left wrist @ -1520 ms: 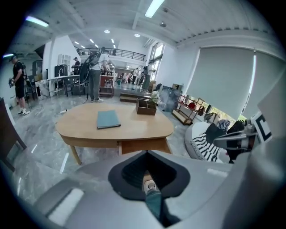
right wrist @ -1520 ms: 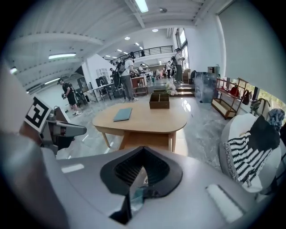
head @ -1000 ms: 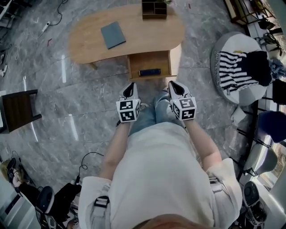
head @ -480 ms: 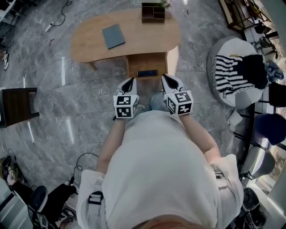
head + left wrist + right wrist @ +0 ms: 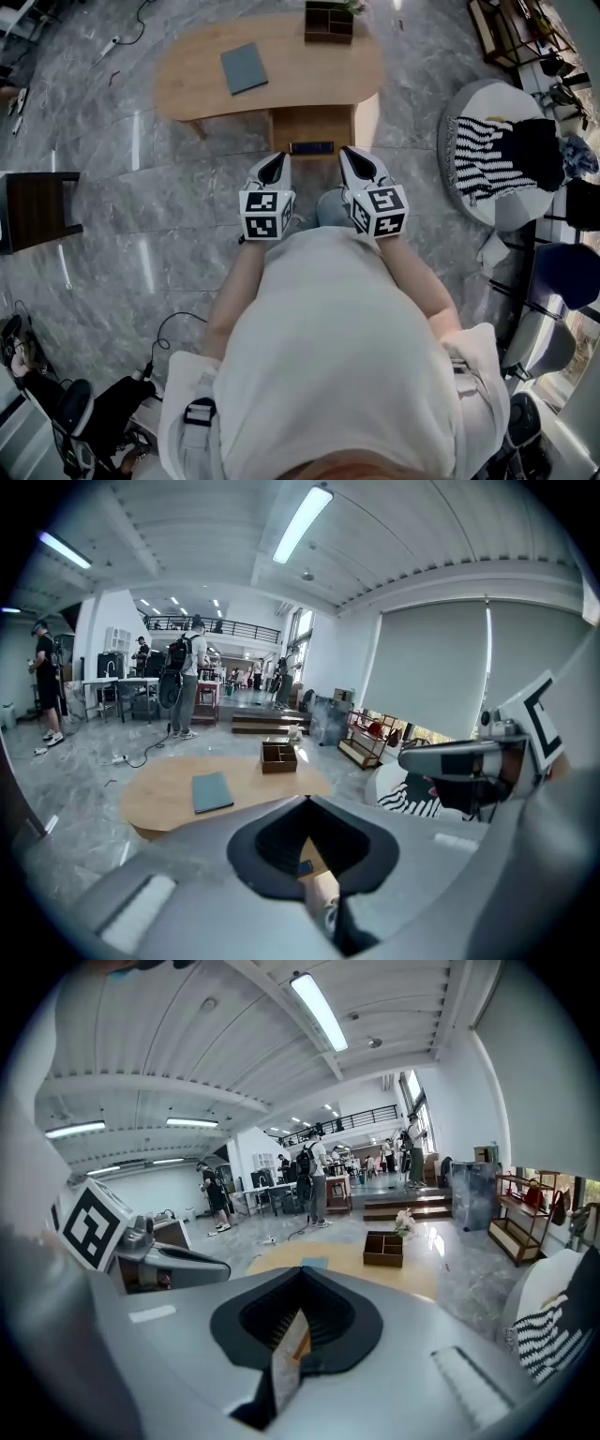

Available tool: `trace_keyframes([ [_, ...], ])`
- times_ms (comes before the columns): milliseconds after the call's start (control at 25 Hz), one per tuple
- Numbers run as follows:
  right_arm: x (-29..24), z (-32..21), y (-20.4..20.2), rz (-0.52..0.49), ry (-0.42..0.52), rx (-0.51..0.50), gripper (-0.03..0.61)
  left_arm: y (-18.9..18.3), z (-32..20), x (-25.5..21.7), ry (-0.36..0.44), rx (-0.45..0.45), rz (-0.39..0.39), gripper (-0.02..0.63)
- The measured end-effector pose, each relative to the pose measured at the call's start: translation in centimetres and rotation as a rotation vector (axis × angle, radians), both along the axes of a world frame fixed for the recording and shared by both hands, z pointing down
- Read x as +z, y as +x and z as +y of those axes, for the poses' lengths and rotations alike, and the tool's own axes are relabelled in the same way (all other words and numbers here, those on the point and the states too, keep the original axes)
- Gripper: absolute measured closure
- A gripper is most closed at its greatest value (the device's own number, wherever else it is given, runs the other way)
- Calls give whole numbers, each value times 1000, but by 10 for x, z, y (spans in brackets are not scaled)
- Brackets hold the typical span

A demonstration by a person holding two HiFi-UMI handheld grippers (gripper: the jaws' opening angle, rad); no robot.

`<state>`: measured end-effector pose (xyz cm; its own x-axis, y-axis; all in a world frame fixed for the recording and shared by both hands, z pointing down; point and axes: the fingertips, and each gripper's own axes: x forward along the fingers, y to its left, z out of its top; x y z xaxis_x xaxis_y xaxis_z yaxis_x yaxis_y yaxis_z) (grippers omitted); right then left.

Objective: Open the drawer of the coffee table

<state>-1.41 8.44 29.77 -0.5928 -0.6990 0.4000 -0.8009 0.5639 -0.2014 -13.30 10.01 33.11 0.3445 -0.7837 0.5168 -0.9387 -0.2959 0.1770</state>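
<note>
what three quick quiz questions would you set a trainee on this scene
1. True or false: the drawer of the coffee table is open.
2. Which of these lies on the tabletop? A a blue-grey book; B a mug; C a lamp
3. Fill in: the left claw and right claw are both ____, holding nothing.
Key: 1 true; 2 A; 3 shut

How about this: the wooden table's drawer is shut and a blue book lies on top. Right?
Not quite. The drawer is open, pulled out from the coffee table, as the head view shows. The blue book does lie on top.
</note>
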Motion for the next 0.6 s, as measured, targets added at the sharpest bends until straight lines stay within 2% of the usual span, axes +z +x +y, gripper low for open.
trace_keyframes([
  [600, 10, 18, 6, 6, -31, -19, 578, -4, 13, 9, -17, -48, 24, 612],
])
